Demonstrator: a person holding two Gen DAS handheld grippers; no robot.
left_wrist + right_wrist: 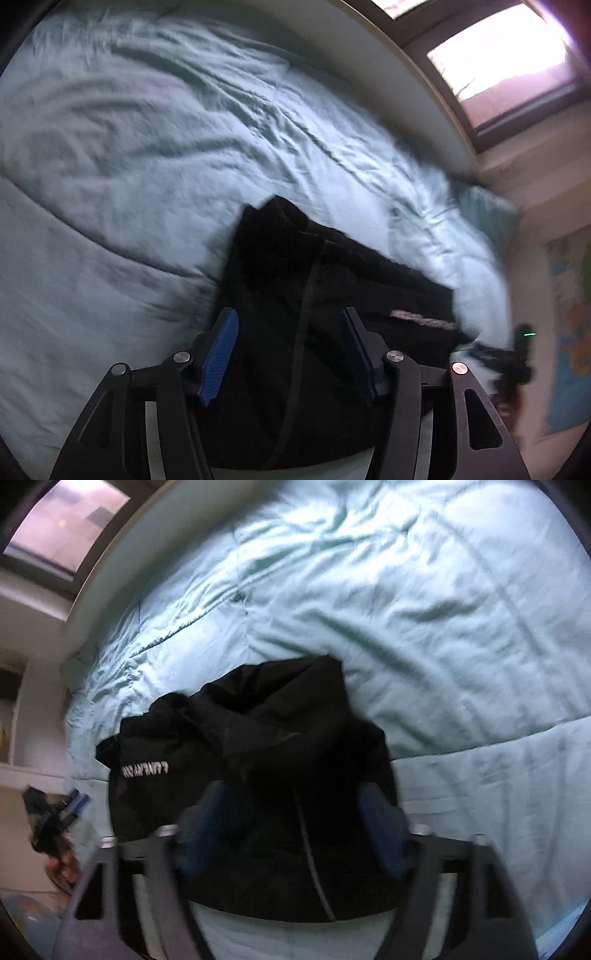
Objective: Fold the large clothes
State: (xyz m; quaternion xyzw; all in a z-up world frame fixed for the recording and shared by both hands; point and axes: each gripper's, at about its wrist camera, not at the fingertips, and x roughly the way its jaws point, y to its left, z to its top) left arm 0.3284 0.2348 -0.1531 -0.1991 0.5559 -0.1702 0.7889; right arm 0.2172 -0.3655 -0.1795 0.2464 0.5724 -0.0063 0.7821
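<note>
blue ribbed pads line the left gripper, whose jaws stand wide apart with nothing between them, hovering over a bundled black fabric garment with pale lettering. the right gripper, blurred, also has its blue-padded jaws spread wide and grips nothing above the same garment. the garment lies in a loose heap near the close edge of a wrinkled pale mint quilted bedspread. beyond the bed, a dark-framed window glows.
</note>
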